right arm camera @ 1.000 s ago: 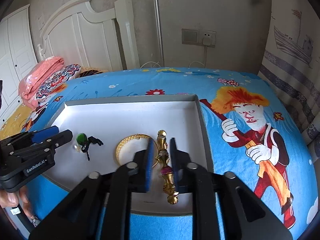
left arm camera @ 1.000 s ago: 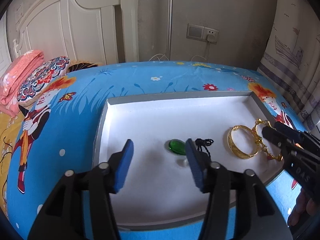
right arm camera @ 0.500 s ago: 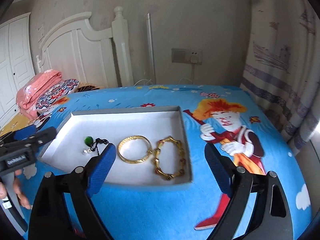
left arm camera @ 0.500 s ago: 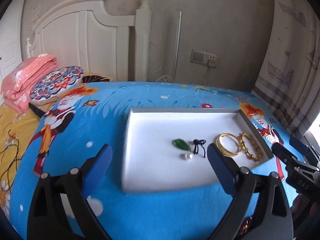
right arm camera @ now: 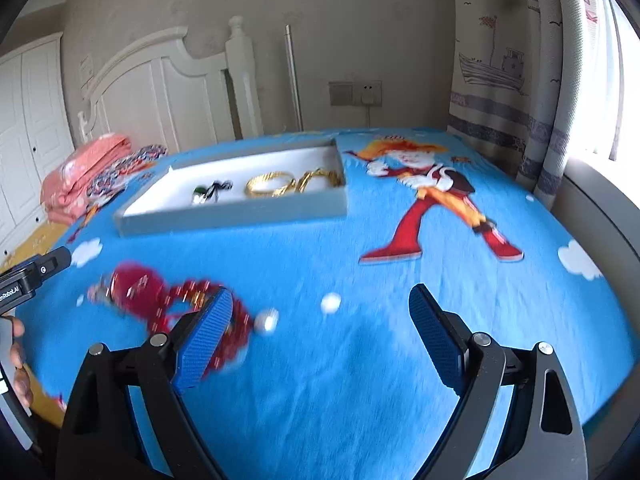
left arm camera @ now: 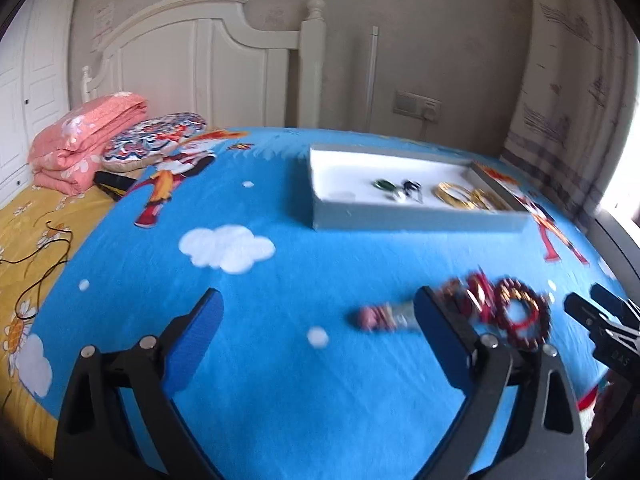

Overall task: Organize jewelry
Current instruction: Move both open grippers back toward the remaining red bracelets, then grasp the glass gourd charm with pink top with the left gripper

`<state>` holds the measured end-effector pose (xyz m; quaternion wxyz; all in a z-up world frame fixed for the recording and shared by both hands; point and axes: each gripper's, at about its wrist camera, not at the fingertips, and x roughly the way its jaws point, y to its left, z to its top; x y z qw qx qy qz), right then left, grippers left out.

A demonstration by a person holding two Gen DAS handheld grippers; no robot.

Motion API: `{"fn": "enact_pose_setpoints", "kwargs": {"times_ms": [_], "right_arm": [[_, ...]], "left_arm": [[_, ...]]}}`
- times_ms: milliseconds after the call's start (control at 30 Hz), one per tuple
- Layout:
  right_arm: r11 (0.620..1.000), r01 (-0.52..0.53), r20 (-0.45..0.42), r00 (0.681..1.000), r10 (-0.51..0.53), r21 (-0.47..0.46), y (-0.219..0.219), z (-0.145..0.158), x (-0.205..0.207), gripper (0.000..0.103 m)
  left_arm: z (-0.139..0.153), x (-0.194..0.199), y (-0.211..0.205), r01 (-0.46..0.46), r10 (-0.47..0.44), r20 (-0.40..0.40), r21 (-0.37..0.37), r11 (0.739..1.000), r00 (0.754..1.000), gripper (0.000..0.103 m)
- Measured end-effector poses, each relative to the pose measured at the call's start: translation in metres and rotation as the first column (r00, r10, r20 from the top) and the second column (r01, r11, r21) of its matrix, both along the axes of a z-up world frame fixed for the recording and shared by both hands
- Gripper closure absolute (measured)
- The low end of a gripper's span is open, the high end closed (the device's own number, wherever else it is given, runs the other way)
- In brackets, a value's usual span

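A grey tray with a white floor [left arm camera: 420, 222] [right arm camera: 240, 216] lies on the blue bed cover. It holds a green pendant on a black cord [left arm camera: 385, 185] [right arm camera: 200, 192], a gold bangle [left arm camera: 452, 192] [right arm camera: 268, 184] and a gold bracelet [left arm camera: 486, 200] [right arm camera: 316, 178]. Red bead jewelry [left arm camera: 520, 316] [right arm camera: 160, 296] and a small pink piece [left arm camera: 376, 318] lie loose on the cover nearer me, blurred. My left gripper [left arm camera: 320, 334] is open and empty, left of the red pieces. My right gripper [right arm camera: 322, 330] is open and empty, its left finger in front of them.
A folded pink blanket [left arm camera: 84, 148] and a patterned pillow [left arm camera: 156, 146] lie at the bed's left by the white headboard [left arm camera: 192, 68]. A curtain [right arm camera: 520, 80] hangs at the right. Black cords [left arm camera: 40, 256] lie on the yellow sheet.
Both grippers have pulled back from the tray toward the bed's near side and opened wide. The right one has let go of the gold bracelet, which now lies in the tray. Red jewelry has come into view.
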<state>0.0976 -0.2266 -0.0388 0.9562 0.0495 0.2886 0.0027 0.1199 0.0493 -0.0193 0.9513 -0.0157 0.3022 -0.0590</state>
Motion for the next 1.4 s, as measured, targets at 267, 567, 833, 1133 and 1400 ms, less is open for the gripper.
{"fn": "enact_pose_setpoints", "kwargs": {"times_ms": [267, 567, 833, 1133, 1400], "right_arm": [[0.997, -0.075, -0.043, 0.996, 0.076, 0.008, 0.012, -0.018, -0.019, 0.019], [0.993, -0.112, -0.05, 0.992, 0.113, 0.032, 0.019, -0.014, -0.015, 0.019], [0.992, -0.121, -0.052, 0.991, 0.123, 0.028, 0.02, -0.013, -0.013, 0.019], [0.992, -0.123, -0.051, 0.991, 0.122, -0.006, 0.025, -0.011, -0.014, 0.019], [0.993, -0.119, -0.044, 0.992, 0.119, -0.002, 0.023, -0.009, -0.016, 0.019]], "left_arm": [[-0.021, -0.011, -0.013, 0.133, -0.132, -0.041, 0.038, 0.99, 0.99, 0.042], [-0.027, 0.012, -0.029, 0.216, -0.211, -0.1, 0.039, 0.976, 0.972, 0.06], [-0.025, 0.02, -0.04, 0.19, -0.188, -0.099, 0.006, 0.982, 0.977, 0.052], [-0.029, 0.025, -0.046, 0.149, -0.141, -0.101, 0.081, 0.985, 0.985, 0.043], [-0.028, 0.019, -0.005, 0.052, -0.041, -0.116, 0.088, 0.995, 0.992, 0.043]]}}
